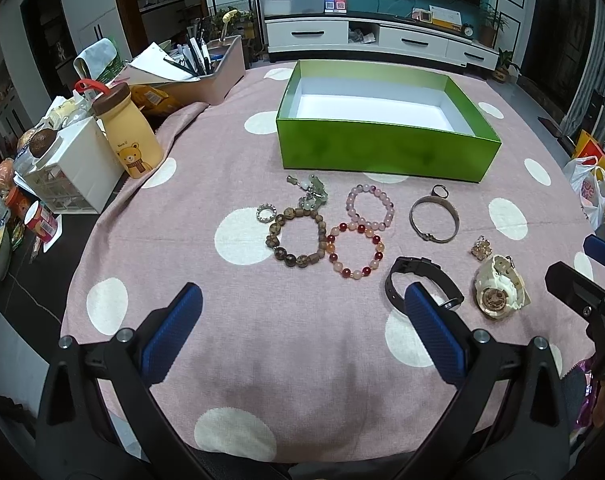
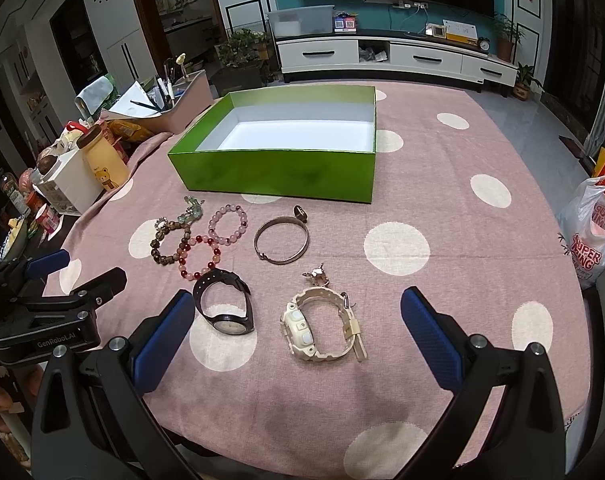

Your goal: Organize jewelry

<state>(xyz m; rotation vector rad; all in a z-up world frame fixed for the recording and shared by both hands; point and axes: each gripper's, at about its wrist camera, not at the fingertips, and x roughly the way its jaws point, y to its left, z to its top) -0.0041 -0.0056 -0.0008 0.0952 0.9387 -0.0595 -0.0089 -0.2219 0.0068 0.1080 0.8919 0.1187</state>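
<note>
Right wrist view: we see the right gripper with its blue pads spread wide and nothing between them; it hovers over the near edge of the pink polka-dot tablecloth
Left wrist view: the left gripper likewise stands wide apart and empty; the other tool's black frame shows at 3 o'clock
Destination: the open green cardboard box with white lining sits at 12 o'clock beyond the jewelry, nothing in it yet; we judge no piece has been stowed
Cream plastic wristwatch: lies just ahead of the right gripper at 12 o'clock, strap looped; we expect it stiff and light, though its case looks bulky; we would pinch the strap beside the case, not the smooth face
Black wristwatch: at 11 o'clock from the right gripper, near its left pad; strap probably springy, easy to nip across the band
Thin brown metal bangle: further out at 12 o'clock; rigid and likely slippery, so we would take it across the rim, one pad inside the hoop
Small gold ornament: between bangle and cream watch; tiny, we cannot tell its form; it calls for a low, careful pinch
Beaded bracelets: brown wooden-bead bracelet, red-and-peach bead bracelet, pale pink bead bracelet; they touch or overlap at 12 o'clock of the left gripper; presumably elastic and floppy, beads may roll, so we would grip through the loop
Small sparkly ring: at 11 o'clock beside the brown beads; flat to the cloth, hardest to lift
Green-bead charm cluster: lies above the brown bracelet, apparently touching it; may drag its neighbour
</note>
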